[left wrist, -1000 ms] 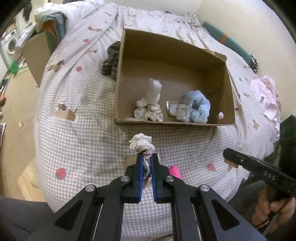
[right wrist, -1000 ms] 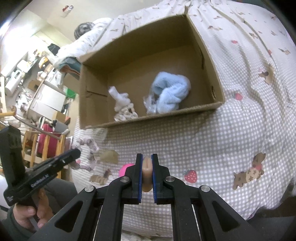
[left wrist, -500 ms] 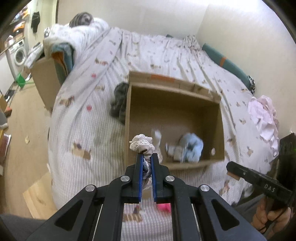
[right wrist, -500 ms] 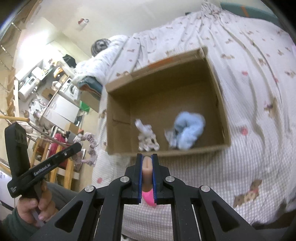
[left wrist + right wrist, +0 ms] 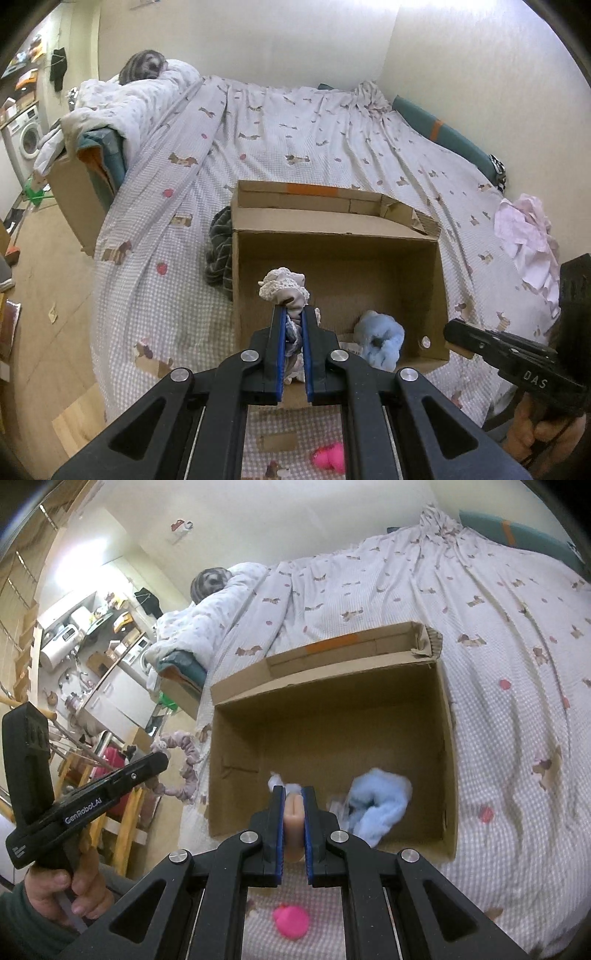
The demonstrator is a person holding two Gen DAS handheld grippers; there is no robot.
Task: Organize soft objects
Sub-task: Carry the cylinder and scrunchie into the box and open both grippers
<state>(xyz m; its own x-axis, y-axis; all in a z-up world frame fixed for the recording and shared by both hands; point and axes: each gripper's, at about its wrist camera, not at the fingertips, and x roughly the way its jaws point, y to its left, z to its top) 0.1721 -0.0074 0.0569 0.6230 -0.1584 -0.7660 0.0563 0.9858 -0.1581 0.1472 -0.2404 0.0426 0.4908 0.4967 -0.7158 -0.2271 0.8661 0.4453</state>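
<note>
Now left tool (image 5: 293, 325) pinches lace scrunchie (image 5: 283, 287) above cardboard box (image 5: 441, 295)

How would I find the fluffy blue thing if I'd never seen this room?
Look at the bed, then the open cardboard box on it. The fluffy blue scrunchie lies inside by the near wall; it is the only blue, furry thing there, beside smaller whitish pieces.

I'm seeing a matt corrugated cardboard box (image 5: 336, 258), a fluffy blue fleece scrunchie (image 5: 382, 341), and checked cotton bedsheet (image 5: 295, 122) at twelve o'clock.
</note>
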